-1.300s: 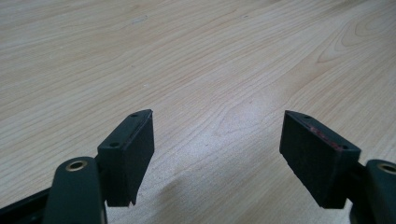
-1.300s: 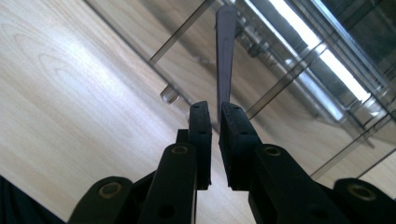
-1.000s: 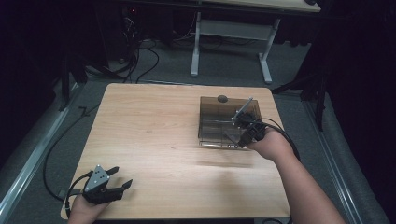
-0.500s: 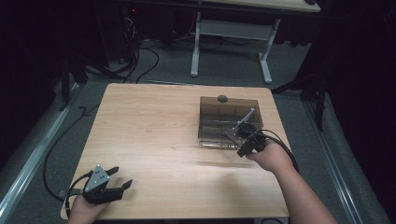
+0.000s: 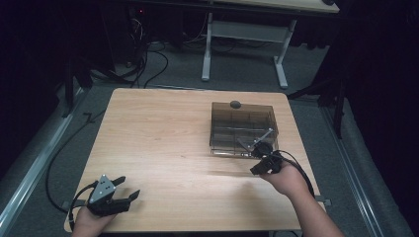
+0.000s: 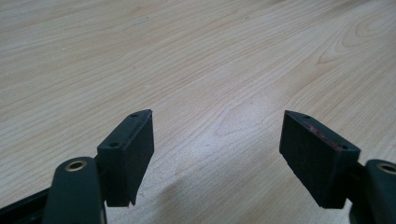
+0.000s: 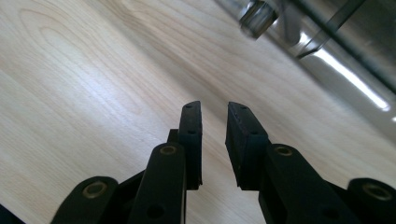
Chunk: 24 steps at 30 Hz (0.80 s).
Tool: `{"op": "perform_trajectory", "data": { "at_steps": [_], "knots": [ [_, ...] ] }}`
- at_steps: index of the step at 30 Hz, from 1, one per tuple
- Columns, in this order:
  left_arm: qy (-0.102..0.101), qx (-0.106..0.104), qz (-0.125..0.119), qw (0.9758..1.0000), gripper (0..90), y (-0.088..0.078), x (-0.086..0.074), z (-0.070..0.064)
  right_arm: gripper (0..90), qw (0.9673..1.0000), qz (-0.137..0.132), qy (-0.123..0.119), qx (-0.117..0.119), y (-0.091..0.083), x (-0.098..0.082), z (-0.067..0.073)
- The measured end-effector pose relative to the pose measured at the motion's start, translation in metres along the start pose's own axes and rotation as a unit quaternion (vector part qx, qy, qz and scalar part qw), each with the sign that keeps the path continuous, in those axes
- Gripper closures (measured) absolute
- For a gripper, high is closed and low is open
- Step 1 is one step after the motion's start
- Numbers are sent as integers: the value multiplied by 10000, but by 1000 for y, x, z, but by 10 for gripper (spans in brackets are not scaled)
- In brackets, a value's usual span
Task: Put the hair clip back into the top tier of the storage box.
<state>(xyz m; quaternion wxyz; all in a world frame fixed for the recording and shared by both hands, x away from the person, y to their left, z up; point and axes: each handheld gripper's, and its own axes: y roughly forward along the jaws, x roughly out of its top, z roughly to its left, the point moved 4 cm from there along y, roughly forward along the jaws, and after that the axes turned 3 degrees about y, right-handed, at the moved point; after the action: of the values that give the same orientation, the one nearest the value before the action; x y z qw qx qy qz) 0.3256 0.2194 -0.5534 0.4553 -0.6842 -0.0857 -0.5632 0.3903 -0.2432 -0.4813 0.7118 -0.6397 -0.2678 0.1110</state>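
Right gripper (image 5: 262, 160) beside smoky box (image 5: 242, 129)

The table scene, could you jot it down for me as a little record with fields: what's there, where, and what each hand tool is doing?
Surface: light wooden table
Main item: smoky see-through box with inner dividers, on the far right part of the table
On the box: small dark knob at its far edge
Left tool: near left corner, jaws wide apart, holding nothing
Right tool: just in front of the box's near edge, jaws narrowly apart, holding nothing
Beyond the table: white desk legs and cables on the floor
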Motion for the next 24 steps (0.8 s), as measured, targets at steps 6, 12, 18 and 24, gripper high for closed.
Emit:
{"op": "perform_trajectory", "data": {
  "at_steps": [6, 12, 18, 24],
  "knots": [
    [4, 22, -2, 10000, 267, 0, 0, 0, 749, 9997, -211, 90, 113, 9, -16, 2],
    [15, 35, -2, 10000, 267, 0, 0, 0, 729, 9985, -524, 101, 114, 15, -30, 6],
    [21, 55, -11, 10000, 267, 0, 0, 0, 702, 9948, -983, 219, 159, 20, -40, 9],
    [21, 73, -20, 10000, 267, 0, 0, -1, 668, 9881, -1513, 250, 115, 24, -48, 15]
  ]
}}
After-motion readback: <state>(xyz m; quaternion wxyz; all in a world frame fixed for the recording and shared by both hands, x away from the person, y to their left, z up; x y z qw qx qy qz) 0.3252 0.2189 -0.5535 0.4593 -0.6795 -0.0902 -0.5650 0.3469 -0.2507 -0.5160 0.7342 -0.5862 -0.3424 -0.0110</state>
